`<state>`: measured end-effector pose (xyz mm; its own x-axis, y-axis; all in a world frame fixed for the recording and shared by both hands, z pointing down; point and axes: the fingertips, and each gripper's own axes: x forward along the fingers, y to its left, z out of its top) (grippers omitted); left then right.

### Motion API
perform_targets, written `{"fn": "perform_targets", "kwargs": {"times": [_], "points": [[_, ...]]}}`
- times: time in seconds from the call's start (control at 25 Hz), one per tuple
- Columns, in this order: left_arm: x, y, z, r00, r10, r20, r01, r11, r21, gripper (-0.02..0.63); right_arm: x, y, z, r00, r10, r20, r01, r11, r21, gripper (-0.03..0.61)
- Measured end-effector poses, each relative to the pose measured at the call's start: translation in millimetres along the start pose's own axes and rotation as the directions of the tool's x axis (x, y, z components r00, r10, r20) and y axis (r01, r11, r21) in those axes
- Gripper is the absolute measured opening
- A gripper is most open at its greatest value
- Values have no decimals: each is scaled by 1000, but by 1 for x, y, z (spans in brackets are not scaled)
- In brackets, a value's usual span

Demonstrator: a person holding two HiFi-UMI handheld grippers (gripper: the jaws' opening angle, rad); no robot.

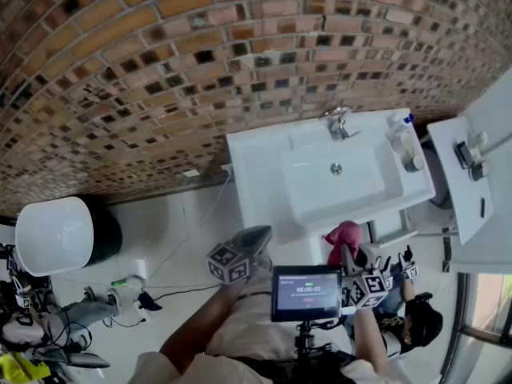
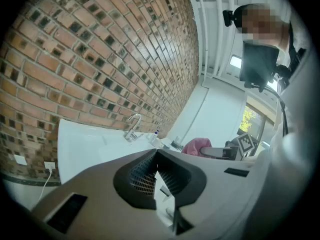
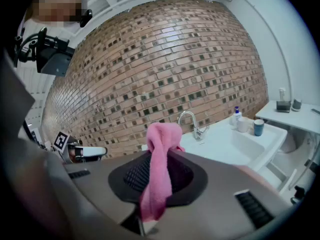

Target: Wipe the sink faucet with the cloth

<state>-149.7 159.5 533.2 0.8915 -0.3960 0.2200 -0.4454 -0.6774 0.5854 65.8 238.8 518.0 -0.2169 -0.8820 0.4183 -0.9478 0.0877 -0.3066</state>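
White tub (image 1: 54, 234): one, round, on the floor at the far left of the head view, against a dark body behind it.
Brick wall (image 1: 200, 70): one, mixed brown and tan bricks, running behind the sink.
Left gripper (image 2: 156, 159): one; its two jaws are pressed together with nothing between them. In the head view it sits low and left of centre (image 1: 260, 237), short of the sink's front edge and apart from it.
Screen (image 1: 306, 293): one small display, between the two grippers.
Right gripper (image 3: 159, 166): one; its jaws are clamped on the cloth. In the head view it is low and right of centre (image 1: 350, 254), below the sink's front edge.
Cloth (image 3: 161, 154): one, pink, pinched in the right gripper, bunched above the jaws and hanging in a strip below them; not touching the faucet. It also shows in the head view (image 1: 342, 235).
Sink (image 1: 256, 174): one, white, rectangular, against the wall.
Faucet (image 1: 339, 124): one, chrome, curved spout, at the back rim of the sink; well apart from both grippers.
Containers on the sink's right rim: three, namely a bottle (image 3: 236, 115) with a blue cap, a white cup (image 3: 243, 124) and a blue cup (image 3: 258, 127).
Shelf (image 1: 448, 190): one, white, right of the sink, with two small items on it.
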Motion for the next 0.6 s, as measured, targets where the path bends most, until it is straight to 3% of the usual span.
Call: {"fn": "perform_targets", "kwargs": {"times": [0.28,0.6], "points": [[-10,43,16,998,-53,25,53,998,-25,0,38,37,0,999,-29,-45,27,999,-43,71],[-11,65,24,997,-48,59,52,996,-72,0,54,4,-20,999,-18,-33,12,986,-166,71]]}}
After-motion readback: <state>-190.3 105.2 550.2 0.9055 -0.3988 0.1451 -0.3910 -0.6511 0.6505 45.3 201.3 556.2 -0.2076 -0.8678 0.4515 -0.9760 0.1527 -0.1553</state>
